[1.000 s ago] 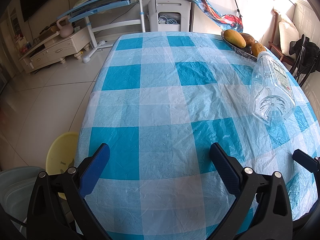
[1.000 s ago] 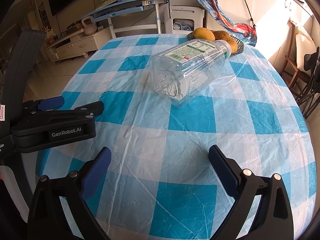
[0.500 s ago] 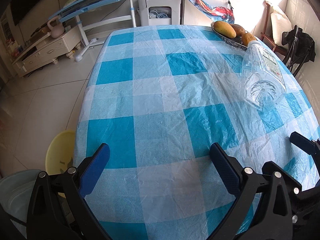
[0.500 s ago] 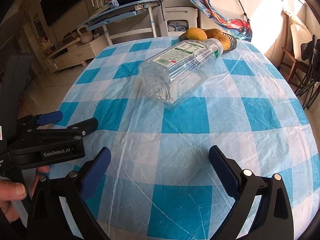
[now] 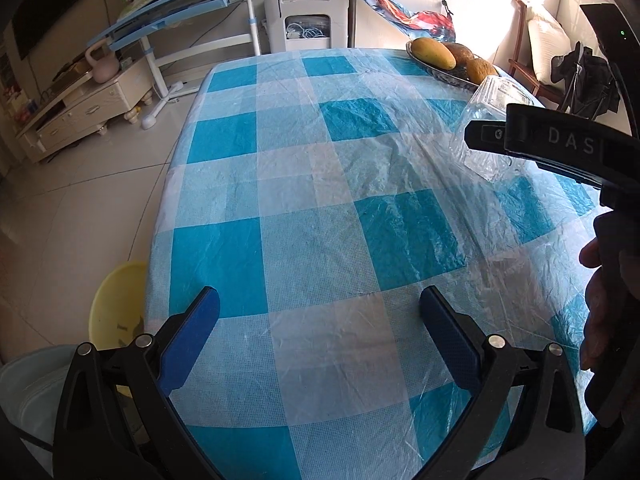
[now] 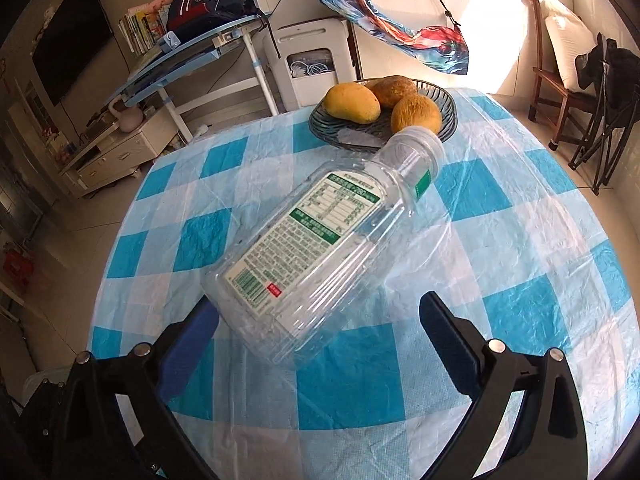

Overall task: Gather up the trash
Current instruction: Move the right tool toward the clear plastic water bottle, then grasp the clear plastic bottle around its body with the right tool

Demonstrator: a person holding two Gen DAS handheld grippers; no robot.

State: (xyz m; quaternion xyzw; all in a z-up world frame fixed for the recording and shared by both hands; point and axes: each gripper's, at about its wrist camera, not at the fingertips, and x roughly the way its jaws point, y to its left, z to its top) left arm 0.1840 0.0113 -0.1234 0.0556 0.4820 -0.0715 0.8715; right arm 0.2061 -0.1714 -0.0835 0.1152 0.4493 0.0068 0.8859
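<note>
- The right claw (image 6: 318, 330) has come forward to the plastic bottle (image 6: 320, 248) — half a second ago the bottle lay well ahead of it, and now the bottle's base sits between the wide-spread blue fingers (image 6: 448, 344), with a gap on the right side; whether the left finger touches the base I cannot tell.
- The bottle itself has not shifted: it lies on its side on the checked counter (image 6: 520, 240), label up, base toward the claw, neck pointing at the fruit bowl (image 6: 448, 120) and ending just short of its rim.
- The left claw (image 5: 318, 338) hangs wide and empty over the near edge of the counter (image 5: 320, 184), well to the left of the bottle (image 5: 486, 136).
- Only the left view shows the right claw from outside: its black body (image 5: 560, 144) now crosses in front of the bottle and hides most of it, where earlier only a tip showed low at the frame's edge; a person's hand (image 5: 604, 292) grips the handle below.
- Only the left view shows the yellow basin (image 5: 116, 308) on the floor, beside the counter's near left edge.
- Only the right view shows the label's print and the bowl — three yellow-brown fruits (image 6: 352, 104) in it, beyond the bottle's neck.
</note>
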